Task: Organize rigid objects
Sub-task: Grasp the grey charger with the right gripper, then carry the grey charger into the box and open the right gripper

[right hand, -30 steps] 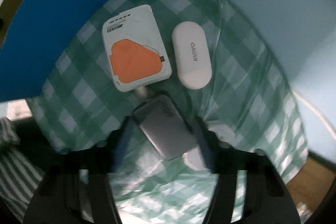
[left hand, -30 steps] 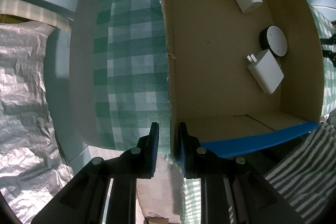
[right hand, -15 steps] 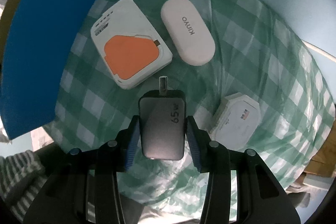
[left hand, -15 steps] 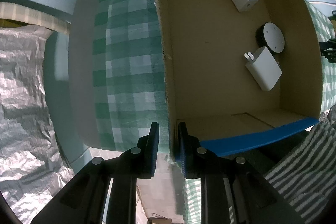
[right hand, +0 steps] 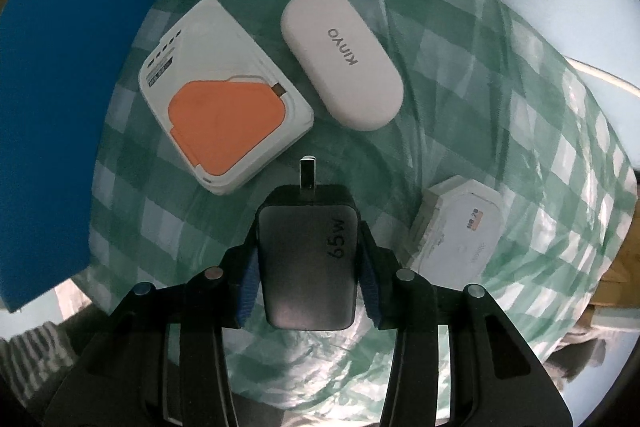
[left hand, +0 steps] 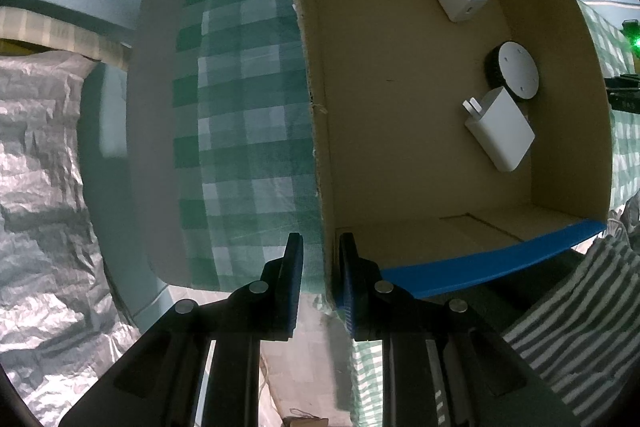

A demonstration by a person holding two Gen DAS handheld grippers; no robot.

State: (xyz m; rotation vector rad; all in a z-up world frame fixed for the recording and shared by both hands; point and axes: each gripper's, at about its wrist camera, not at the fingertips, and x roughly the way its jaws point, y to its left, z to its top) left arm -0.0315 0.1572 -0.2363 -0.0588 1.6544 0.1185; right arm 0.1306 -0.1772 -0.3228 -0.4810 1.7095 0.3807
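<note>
While the left claw point(left hand: 320, 259) pinches the box wall point(left hand: 316, 131), the downward-pointing right claw point(right hand: 308, 267) is closing on the charger point(right hand: 308, 263).

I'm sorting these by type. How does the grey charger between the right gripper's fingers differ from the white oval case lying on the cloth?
The grey charger is dark and boxy with flat sides; the white oval case is pale and rounded at both ends. The charger has a metal prong sticking out of its far end; the case shows none. The charger reads "65W", the case "KINYO". The charger sits between the closing fingers of the right gripper; the case lies free on the checked cloth. Both look hard and smooth.
</note>
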